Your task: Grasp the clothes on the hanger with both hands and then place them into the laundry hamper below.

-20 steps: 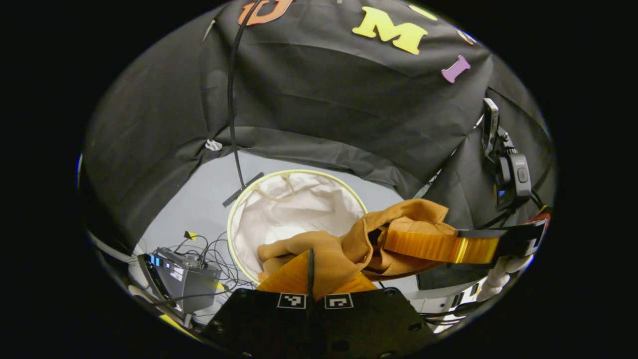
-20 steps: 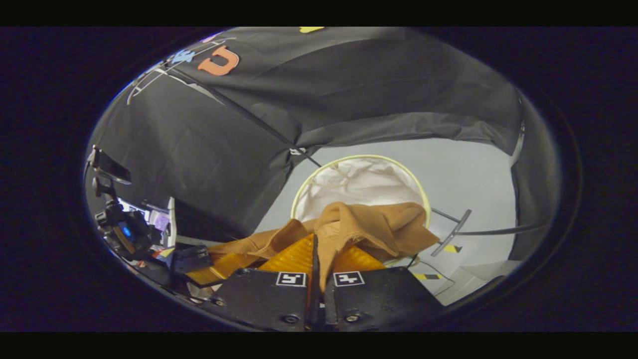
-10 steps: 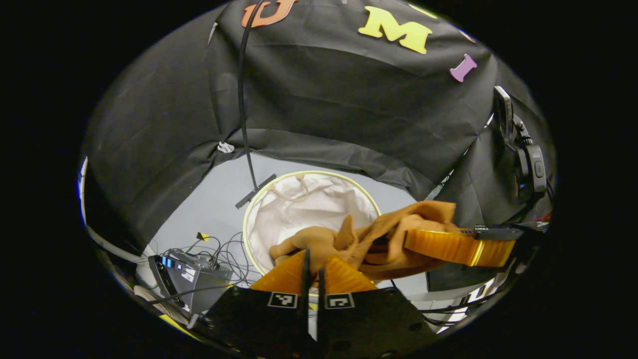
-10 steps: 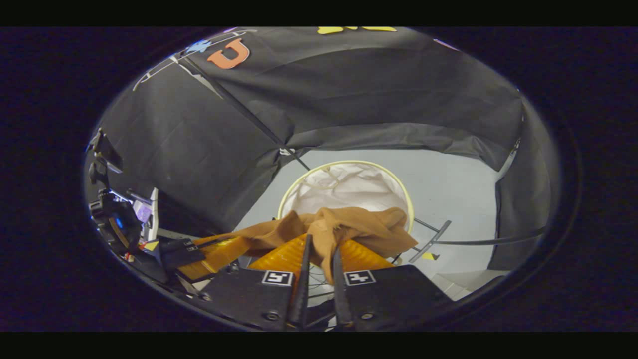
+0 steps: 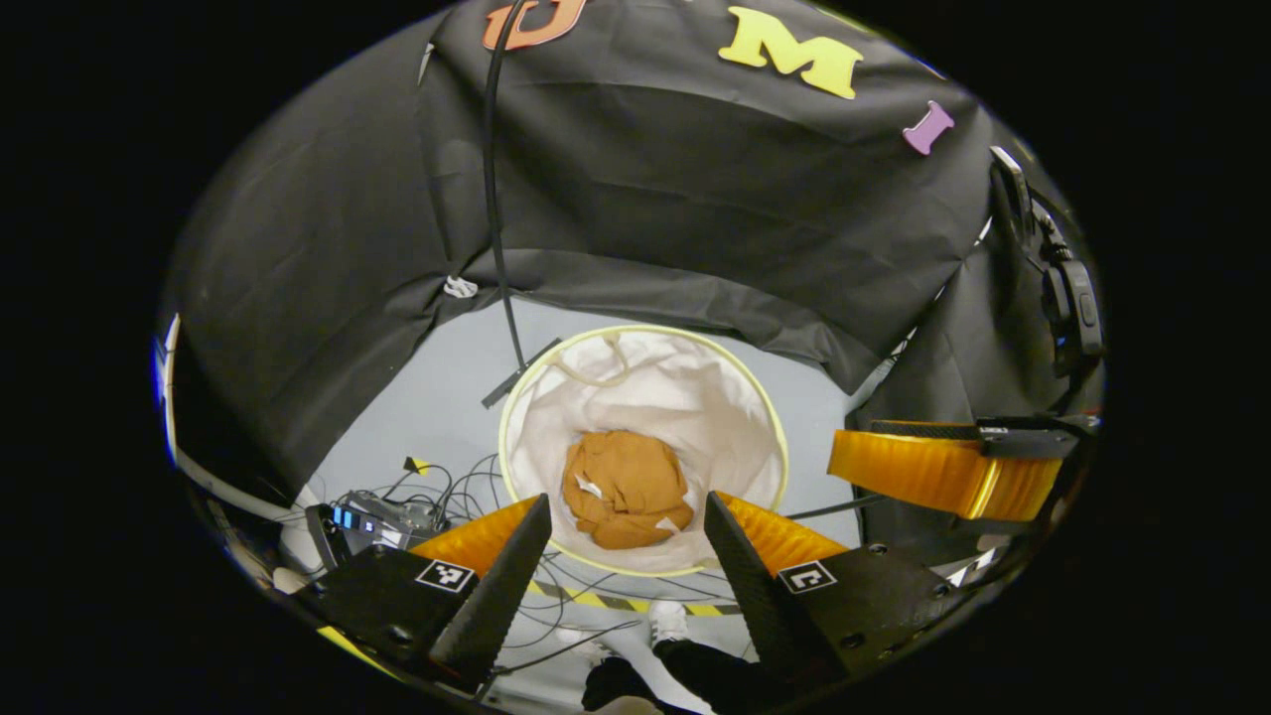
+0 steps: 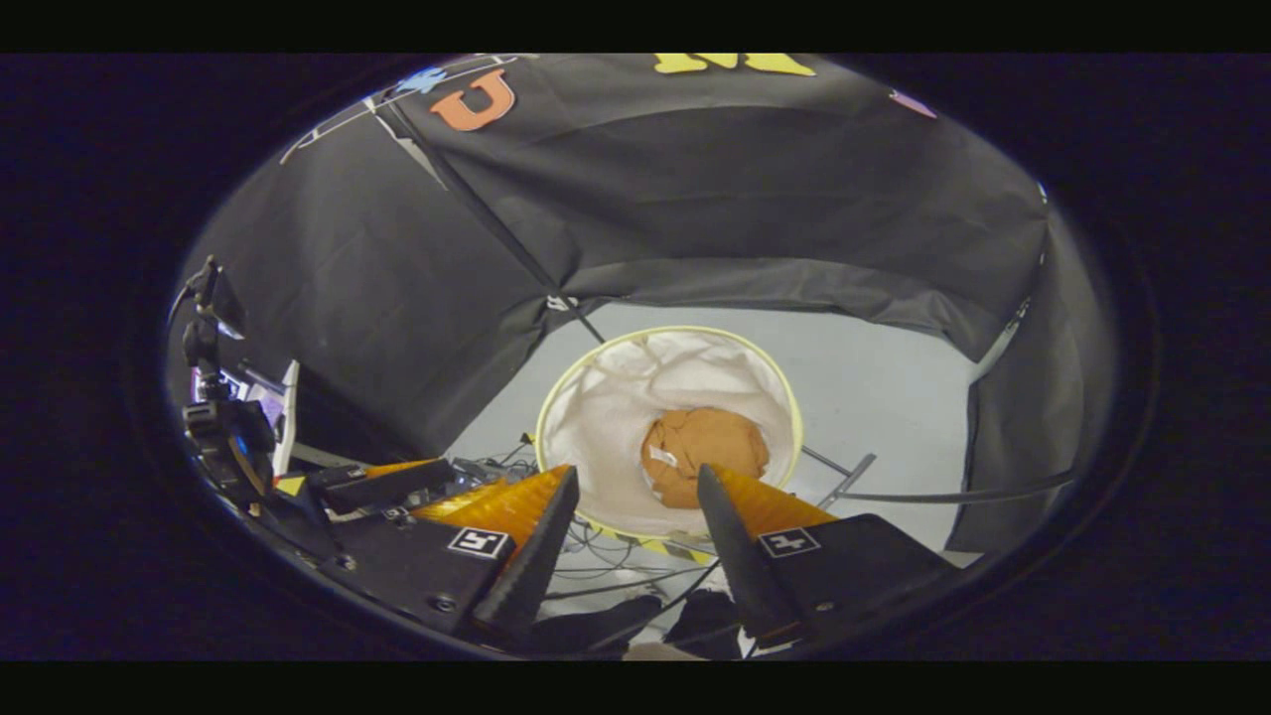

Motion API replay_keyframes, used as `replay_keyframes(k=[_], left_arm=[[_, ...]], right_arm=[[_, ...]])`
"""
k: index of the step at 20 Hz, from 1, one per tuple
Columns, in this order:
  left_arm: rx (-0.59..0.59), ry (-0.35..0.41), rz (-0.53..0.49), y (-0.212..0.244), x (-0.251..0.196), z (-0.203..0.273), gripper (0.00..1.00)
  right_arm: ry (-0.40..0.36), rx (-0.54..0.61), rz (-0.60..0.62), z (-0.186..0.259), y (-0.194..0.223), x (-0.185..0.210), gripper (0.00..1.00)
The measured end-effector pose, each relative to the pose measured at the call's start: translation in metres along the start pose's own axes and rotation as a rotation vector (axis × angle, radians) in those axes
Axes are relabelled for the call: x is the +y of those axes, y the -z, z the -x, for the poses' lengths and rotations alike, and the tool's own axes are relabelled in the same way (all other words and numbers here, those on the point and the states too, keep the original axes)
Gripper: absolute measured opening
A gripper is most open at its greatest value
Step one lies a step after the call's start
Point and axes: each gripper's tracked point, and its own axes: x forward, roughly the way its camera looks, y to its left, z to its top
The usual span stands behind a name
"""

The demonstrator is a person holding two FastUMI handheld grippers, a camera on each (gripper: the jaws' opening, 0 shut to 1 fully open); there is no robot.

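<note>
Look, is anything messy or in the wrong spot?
Nothing stands out. The brown garment lies bunched at the bottom of the white laundry hamper, none of it draped over the rim. Loose cables sprawl on the floor beside it.

One garment, one hamper

Both cameras ride high above the round white fabric laundry hamper with the pale yellow rim, looking steeply down into it past their own spread fingers. Left gripper view sits nearer the hamper; right gripper view is a little farther off. Both share the hamper and the grey floor around it.
</note>
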Motion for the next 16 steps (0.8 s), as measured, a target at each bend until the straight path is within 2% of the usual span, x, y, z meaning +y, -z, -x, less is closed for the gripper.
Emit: replay_keyframes(k=[1,2,3,4,5,6,7,9,10,13,16], left_arm=[[0.002,-0.001,0.0,0.001,0.0,0.0,1.0],[0.003,-0.006,-0.002,0.001,0.001,0.001,1.0],[0.004,-0.011,-0.003,0.004,0.004,0.0,0.95],[0.002,-0.013,-0.004,0.004,0.004,0.001,1.0],[-0.001,-0.013,-0.004,0.002,0.004,0.002,0.95],[-0.001,-0.015,-0.003,0.002,0.004,0.003,1.0],[-0.004,-0.018,-0.004,0.002,0.004,0.003,0.95],[-0.013,-0.017,-0.007,-0.002,0.005,0.007,0.95],[-0.02,-0.016,-0.009,-0.005,0.005,0.01,0.95],[-0.048,-0.023,-0.021,-0.018,0.012,0.025,0.95],[-0.112,-0.039,-0.061,-0.041,0.022,0.047,0.95]], right_arm=[[0.003,0.006,-0.014,-0.001,0.001,0.0,0.77],[0.01,0.005,-0.019,-0.001,0.001,-0.002,0.8],[0.011,0.005,-0.018,-0.001,0.002,-0.004,0.8],[0.014,0.008,-0.016,-0.001,0.003,-0.004,0.8],[0.017,0.008,-0.011,-0.001,0.003,-0.006,0.8],[0.021,0.005,-0.006,0.0,0.001,-0.006,0.77],[0.023,0.003,-0.002,0.0,0.002,-0.008,0.77],[0.031,-0.008,0.002,0.001,0.0,-0.01,0.77],[0.039,-0.018,0.008,0.004,-0.002,-0.012,0.8],[0.09,-0.068,0.04,0.016,-0.014,-0.015,0.78],[0.126,-0.142,0.065,0.035,-0.028,-0.002,0.78]])
